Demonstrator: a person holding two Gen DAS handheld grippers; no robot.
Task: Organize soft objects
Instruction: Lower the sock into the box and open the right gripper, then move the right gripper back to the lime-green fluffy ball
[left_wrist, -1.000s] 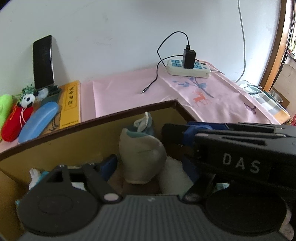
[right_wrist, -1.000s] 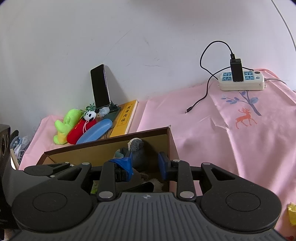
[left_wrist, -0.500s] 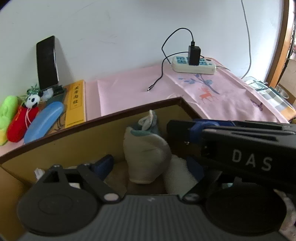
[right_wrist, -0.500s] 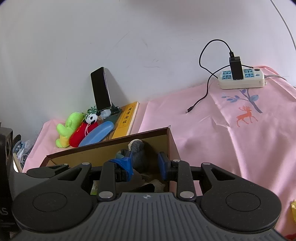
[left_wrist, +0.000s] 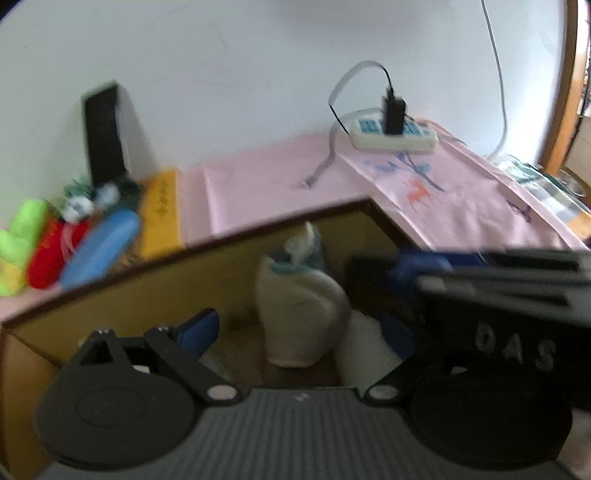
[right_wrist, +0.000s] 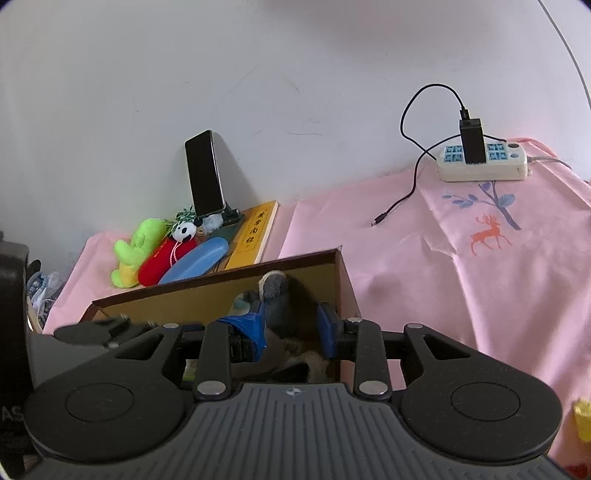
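Now both grippers are hanging open inside the cardboard box (right_wrist: 343, 280), the right gripper (right_wrist: 291, 328) having just been opening around the grey plush (right_wrist: 275, 295), likely releasing it.

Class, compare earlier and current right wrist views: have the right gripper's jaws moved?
Yes. The right gripper has just been opening around the grey soft toy inside the cardboard box.
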